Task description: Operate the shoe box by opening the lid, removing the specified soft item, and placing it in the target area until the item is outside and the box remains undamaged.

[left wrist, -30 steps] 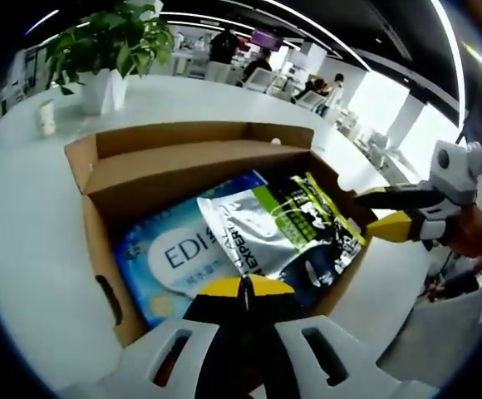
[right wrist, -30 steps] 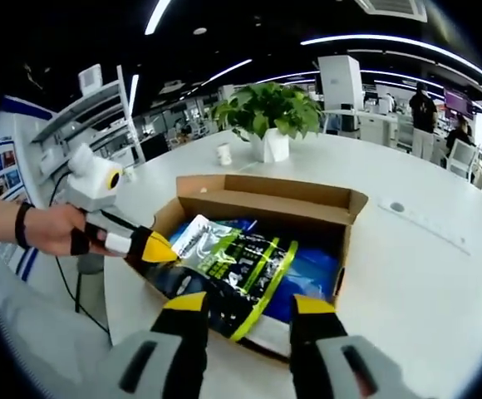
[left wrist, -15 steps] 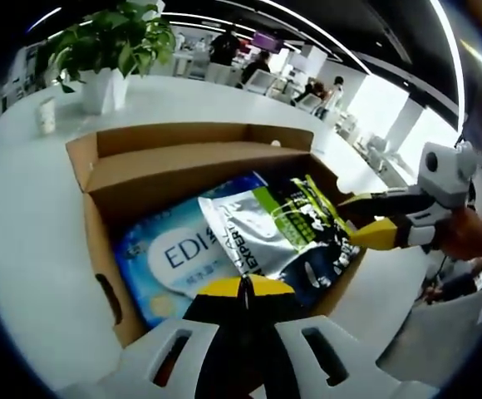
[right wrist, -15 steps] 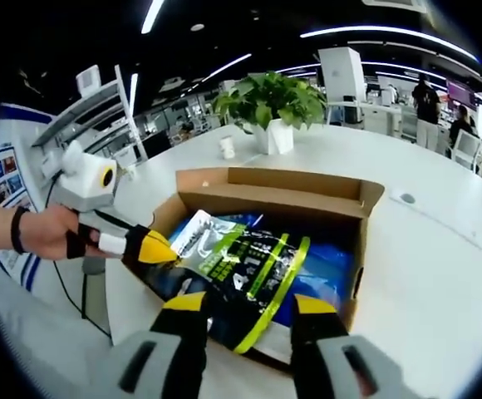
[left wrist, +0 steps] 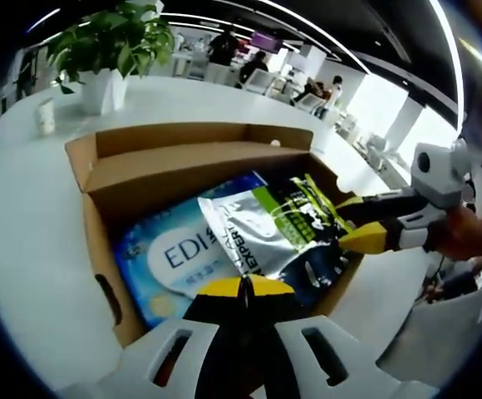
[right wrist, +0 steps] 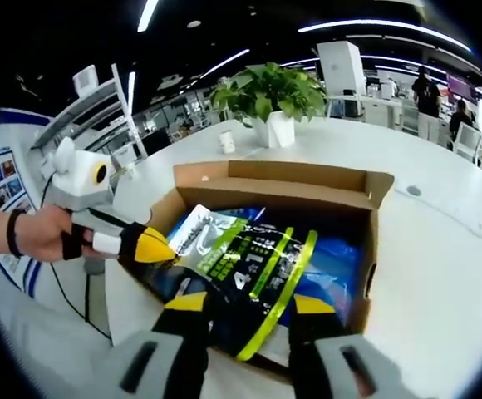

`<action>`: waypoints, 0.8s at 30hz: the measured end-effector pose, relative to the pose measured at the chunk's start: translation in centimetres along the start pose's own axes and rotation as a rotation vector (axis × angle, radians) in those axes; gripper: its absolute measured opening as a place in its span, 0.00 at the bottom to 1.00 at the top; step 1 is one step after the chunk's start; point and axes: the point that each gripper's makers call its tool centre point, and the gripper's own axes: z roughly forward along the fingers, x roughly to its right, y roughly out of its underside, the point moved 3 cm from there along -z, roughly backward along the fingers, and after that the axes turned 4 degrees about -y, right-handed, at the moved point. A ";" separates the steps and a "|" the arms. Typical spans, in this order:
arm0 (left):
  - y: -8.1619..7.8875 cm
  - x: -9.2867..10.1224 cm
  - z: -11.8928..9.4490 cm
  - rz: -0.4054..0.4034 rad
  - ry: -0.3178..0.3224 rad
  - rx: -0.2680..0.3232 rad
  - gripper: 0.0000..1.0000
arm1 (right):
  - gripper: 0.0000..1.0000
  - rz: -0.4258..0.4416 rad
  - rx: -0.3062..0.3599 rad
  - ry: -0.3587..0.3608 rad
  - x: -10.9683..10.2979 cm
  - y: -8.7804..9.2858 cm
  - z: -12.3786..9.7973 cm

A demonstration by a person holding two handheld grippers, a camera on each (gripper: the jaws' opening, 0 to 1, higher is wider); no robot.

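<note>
Probably light, floppy, slick: pouch (left wrist: 287, 229) lies in open box (left wrist: 100, 179). Best pinched at near edge. Left gripper (left wrist: 241, 287) clenched empty; right gripper (right wrist: 249, 303) spread astride pouch edge.

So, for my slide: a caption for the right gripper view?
Open right gripper straddles the green-striped pouch in the open shoe box.

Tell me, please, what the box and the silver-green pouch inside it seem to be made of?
The box looks like brown cardboard with a matte finish: its cut edges and folded flaps show plain brown. The pouch seems to be a soft plastic or foil laminate; it is glossy, with bright reflections on its silver part and creases across its printed face. Which of the two, the pictures cannot settle.
</note>
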 end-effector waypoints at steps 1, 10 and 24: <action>0.0 0.0 0.0 -0.001 -0.001 0.000 0.00 | 0.34 0.001 0.000 0.001 0.0 0.0 0.0; -0.1 0.0 0.0 -0.010 -0.003 0.014 0.00 | 0.21 0.032 0.012 0.029 0.5 -0.3 -0.2; -0.3 0.2 -0.4 -0.021 -0.013 0.028 0.00 | 0.00 0.083 0.009 0.075 1.2 -0.5 -0.3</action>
